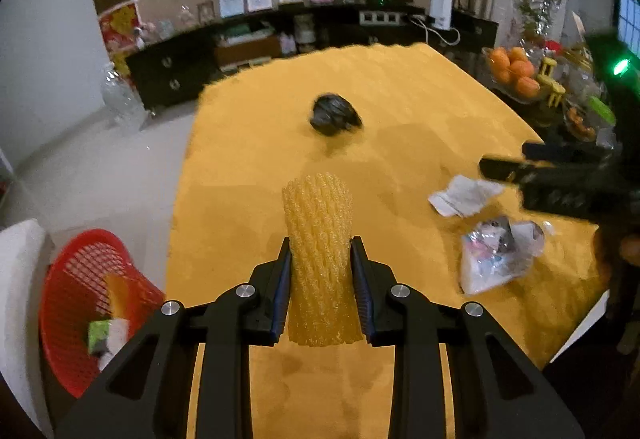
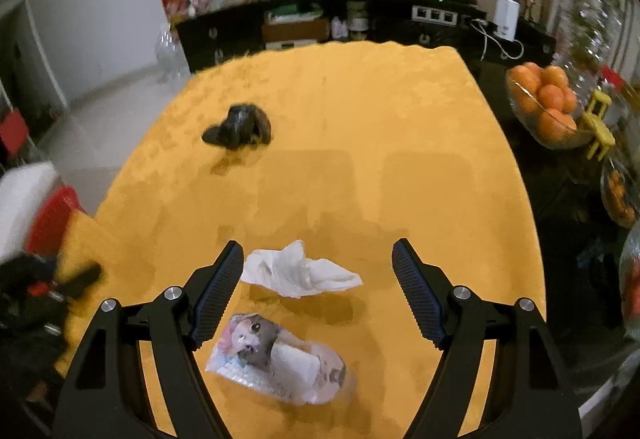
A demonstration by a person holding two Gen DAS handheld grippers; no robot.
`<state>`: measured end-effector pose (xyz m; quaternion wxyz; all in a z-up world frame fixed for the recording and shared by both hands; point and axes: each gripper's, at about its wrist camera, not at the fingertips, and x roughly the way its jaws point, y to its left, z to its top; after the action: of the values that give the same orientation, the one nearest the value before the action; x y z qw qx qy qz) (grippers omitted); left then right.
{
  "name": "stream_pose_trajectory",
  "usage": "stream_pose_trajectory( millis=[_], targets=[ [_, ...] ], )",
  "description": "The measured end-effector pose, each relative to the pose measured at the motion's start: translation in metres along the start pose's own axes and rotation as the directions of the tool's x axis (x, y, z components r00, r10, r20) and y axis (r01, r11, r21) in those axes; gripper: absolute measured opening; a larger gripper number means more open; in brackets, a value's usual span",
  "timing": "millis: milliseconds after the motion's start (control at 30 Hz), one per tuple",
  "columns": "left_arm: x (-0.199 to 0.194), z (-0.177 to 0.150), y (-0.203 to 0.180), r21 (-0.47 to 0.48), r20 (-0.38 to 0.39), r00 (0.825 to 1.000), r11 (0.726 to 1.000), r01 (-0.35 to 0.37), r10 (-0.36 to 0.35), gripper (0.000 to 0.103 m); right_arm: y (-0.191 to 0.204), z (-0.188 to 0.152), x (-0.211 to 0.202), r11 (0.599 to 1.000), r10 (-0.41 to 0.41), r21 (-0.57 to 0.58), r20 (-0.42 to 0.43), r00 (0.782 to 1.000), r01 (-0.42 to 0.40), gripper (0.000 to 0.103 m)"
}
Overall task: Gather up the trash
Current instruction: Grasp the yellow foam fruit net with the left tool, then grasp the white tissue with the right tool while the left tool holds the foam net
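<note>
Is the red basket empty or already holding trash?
Holding trash. The left wrist view shows the red basket on the floor beside the table, with an orange piece and a green-and-white packet inside it.

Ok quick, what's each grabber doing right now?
Left gripper: shut on the yellow foam fruit net.
Right gripper: open, holding nothing, above the crumpled white tissue.

- You have a yellow foam net sleeve with a diamond mesh pattern.
- Your table cloth is plain mustard yellow.
- The crumpled bag is glossy black.
- The tissue is white.
- The wrapper shows a pastel cartoon print.
- Your basket is red lattice.
</note>
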<state>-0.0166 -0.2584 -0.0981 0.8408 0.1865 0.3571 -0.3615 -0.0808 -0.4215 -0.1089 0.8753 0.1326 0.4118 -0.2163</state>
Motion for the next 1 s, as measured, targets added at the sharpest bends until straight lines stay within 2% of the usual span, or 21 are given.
stream_pose_trajectory(
  millis=[333,533,867,1000],
  targets=[
    [-0.014,0.003,0.025,-0.062,0.019,1.0,0.998,-0.004,0.005,0.027,0.015,-0.004,0.045,0.999,-0.019,-0.039,-0.104,0.994,0.015,0.074],
    [-0.017,0.003,0.033,-0.087,0.024,1.0,0.996,-0.01,0.013,0.027,0.011,-0.009,0.061,1.0,-0.008,-0.008,-0.159,0.987,0.007,0.073],
    [-0.018,0.005,0.035,-0.097,0.029,0.999,0.995,-0.014,0.017,0.027,0.012,-0.009,0.061,0.999,0.002,-0.034,-0.157,0.988,-0.008,0.039],
    [-0.019,0.006,0.038,-0.105,0.032,0.999,0.994,-0.017,0.02,0.027,0.013,-0.007,0.057,0.999,0.008,-0.037,-0.141,0.99,-0.013,0.034]
  ],
)
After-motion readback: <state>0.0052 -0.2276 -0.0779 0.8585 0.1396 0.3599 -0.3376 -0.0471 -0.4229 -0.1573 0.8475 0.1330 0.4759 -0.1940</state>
